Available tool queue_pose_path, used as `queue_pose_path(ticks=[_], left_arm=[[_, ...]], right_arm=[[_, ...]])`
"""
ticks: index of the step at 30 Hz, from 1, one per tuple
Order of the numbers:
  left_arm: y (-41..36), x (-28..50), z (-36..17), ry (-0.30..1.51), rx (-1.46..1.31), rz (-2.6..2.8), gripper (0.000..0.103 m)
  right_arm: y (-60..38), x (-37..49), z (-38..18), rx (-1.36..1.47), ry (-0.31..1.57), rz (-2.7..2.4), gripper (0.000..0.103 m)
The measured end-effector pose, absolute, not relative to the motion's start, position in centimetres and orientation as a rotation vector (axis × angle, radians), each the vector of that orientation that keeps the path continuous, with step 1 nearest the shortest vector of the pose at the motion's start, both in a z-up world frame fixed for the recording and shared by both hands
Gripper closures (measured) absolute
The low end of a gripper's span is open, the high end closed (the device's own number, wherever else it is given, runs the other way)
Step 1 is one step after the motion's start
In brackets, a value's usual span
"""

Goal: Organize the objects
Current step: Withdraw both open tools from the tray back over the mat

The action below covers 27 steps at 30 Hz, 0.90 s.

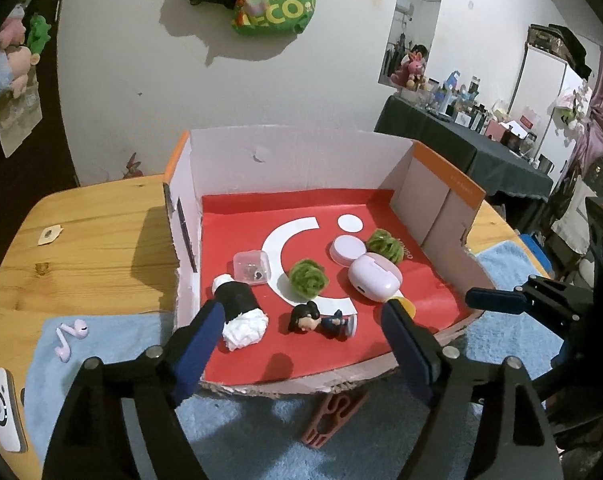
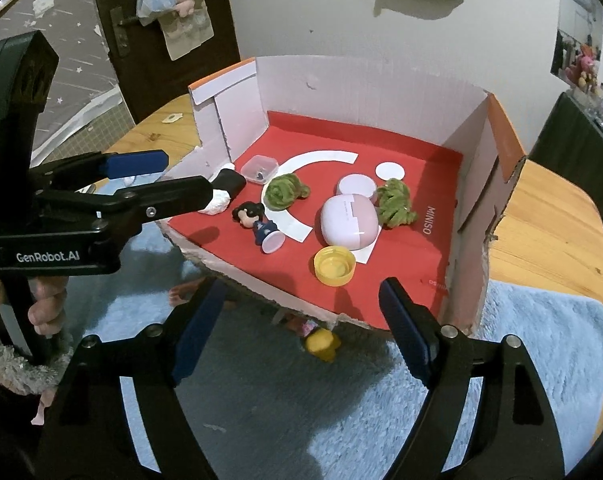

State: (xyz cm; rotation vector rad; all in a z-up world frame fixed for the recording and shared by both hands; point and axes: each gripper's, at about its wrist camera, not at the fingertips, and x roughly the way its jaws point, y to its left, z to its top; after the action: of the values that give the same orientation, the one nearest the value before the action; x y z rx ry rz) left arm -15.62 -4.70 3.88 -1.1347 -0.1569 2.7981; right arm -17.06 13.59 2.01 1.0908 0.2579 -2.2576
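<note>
While both hands hover at the near edge of the desk, we see our left gripper and right gripper spread wide with nothing between the fingers. In the right wrist view the left gripper's black frame carries the white lettering "GenRobot.AI".

An open-fronted cardboard box sits on the wooden desk, lined with a red sheet that reads "MINISO" in pale letters beside the right wall. Inside it we count a pink earbud case near the middle, a round pink lid touching it from behind, two green fuzzy balls on either side, a small clear plastic box toward the left wall, a dark-haired figurine lying on its side, a black-and-white bundle at the front left, and a yellow bottle cap at the front.

A pair of pink earbuds lies on the blue towel at the desk's left edge. On the wall, a green bag shows the partly hidden letters "MEC" and "ECO".
</note>
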Motion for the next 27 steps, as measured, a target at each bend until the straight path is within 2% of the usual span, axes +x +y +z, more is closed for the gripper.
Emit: queue_pose_path(ticks=[2,6,8,27], left_arm=[[-4.7,-15.4,4.0,-0.158,-1.129,2.805,0.013],[-4.7,-15.0,4.1,-0.152,-1.122,2.813,0.012],[-4.7,-14.7,4.1,-0.151,-1.121,2.815,0.006],[-4.4,-10.7,4.7,-0.146,-1.067,2.835,0.003]], right_arm=[[13.6,-16.7,2.2,1.082,0.268,-2.261,0.014],[13.5,-16.1,2.5,1.069,0.288,-2.268,0.014],[13.6,-15.8,2.6,1.067,0.285,-2.271,0.014],[14.3,-12.0,3.2,1.044,0.284,-2.294,0.014]])
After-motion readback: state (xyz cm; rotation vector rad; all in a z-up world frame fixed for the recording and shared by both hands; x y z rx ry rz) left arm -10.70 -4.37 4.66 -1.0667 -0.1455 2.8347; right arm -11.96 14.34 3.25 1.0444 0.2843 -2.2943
